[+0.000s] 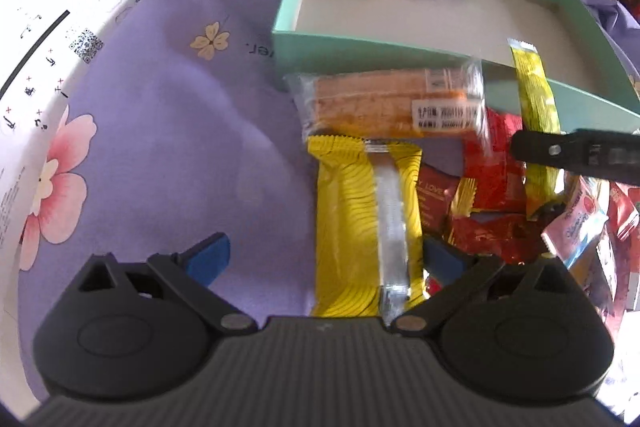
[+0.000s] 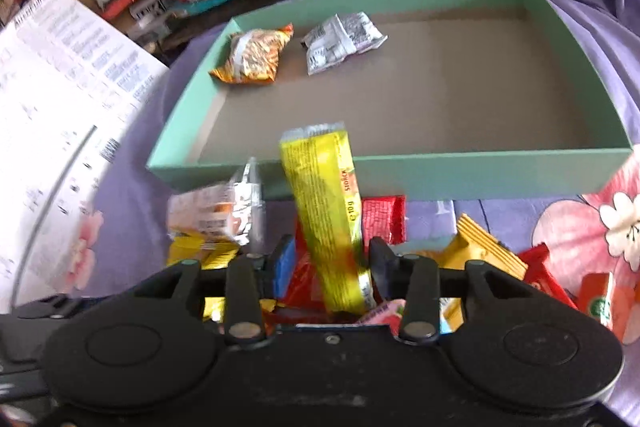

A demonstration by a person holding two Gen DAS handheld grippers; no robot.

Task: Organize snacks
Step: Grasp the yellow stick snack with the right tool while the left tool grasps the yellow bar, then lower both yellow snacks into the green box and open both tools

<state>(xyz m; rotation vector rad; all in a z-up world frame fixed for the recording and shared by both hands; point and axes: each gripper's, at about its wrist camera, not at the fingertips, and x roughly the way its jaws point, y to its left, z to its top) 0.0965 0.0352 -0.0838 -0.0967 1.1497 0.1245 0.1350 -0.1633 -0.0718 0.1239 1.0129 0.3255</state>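
A purple floral cloth [image 1: 160,131] covers the desk. Left wrist view: the left claw [image 1: 324,259] stands apart over a yellow wafer pack [image 1: 348,227] near the teal box [image 1: 380,47]. Right wrist view: the right claw [image 2: 330,263] is clamped on a yellow candy stick [image 2: 324,203], upright before the box, which holds an orange packet [image 2: 252,57] and a silver packet [image 2: 340,41].

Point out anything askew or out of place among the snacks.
Only two packets lie in the teal box; the rest sit heaped outside its near wall. The right gripper holds a yellow stick packet upright and tilted.
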